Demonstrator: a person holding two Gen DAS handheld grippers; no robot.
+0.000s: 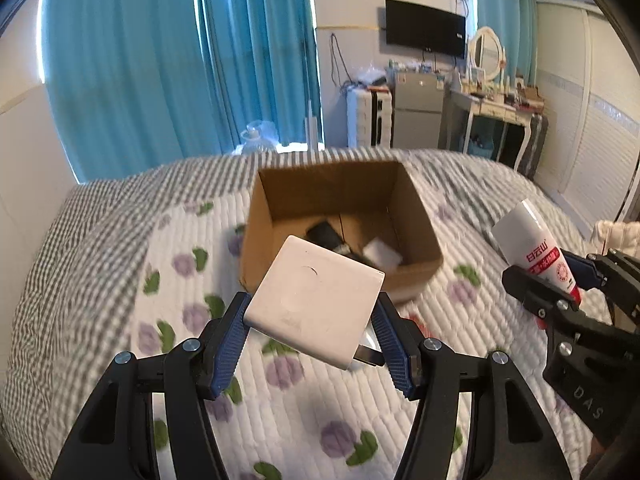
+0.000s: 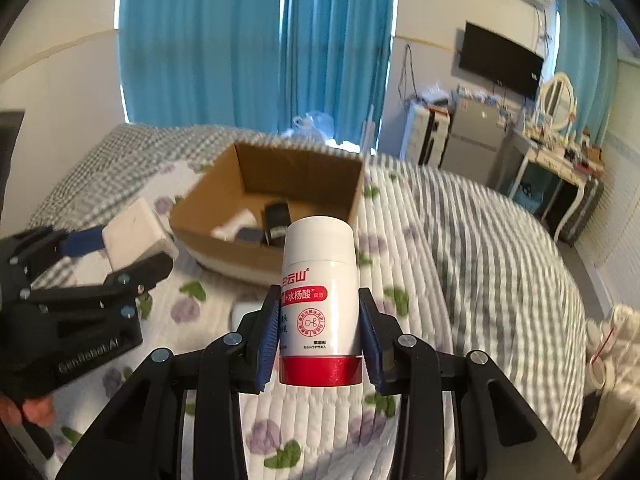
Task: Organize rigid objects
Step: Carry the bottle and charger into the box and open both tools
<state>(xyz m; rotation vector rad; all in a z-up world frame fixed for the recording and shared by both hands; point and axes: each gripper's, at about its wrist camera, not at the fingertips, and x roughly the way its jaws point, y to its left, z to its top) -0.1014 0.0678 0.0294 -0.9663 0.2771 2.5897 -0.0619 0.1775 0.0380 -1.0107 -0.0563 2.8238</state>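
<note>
While both grippers were raised above the quilted bedspread (image 1: 280, 412), each carried one object. The left gripper (image 1: 312, 332) had its blue-padded jaws pinching a white square charger (image 1: 316, 304) by two opposite edges, with the metal plug prongs showing at its lower right side; the charger was tilted and held in the air just in front of the cardboard box (image 1: 416, 216). In the right wrist view the same charger (image 2: 134, 236) appeared at the left, beside the box's near corner. The right gripper (image 2: 320, 332) had its jaws clamped on a white bottle (image 2: 318, 276) with red lettering and a red band at its lower end; the bottle stood lengthwise between the fingers, pointing away from the camera toward the box (image 2: 224, 216). The open box rested on the bedspread and held several small items, among them a black object (image 2: 276, 220) and a white one (image 1: 382, 254). Blue curtains (image 1: 180, 60) hung behind the bed.
</note>
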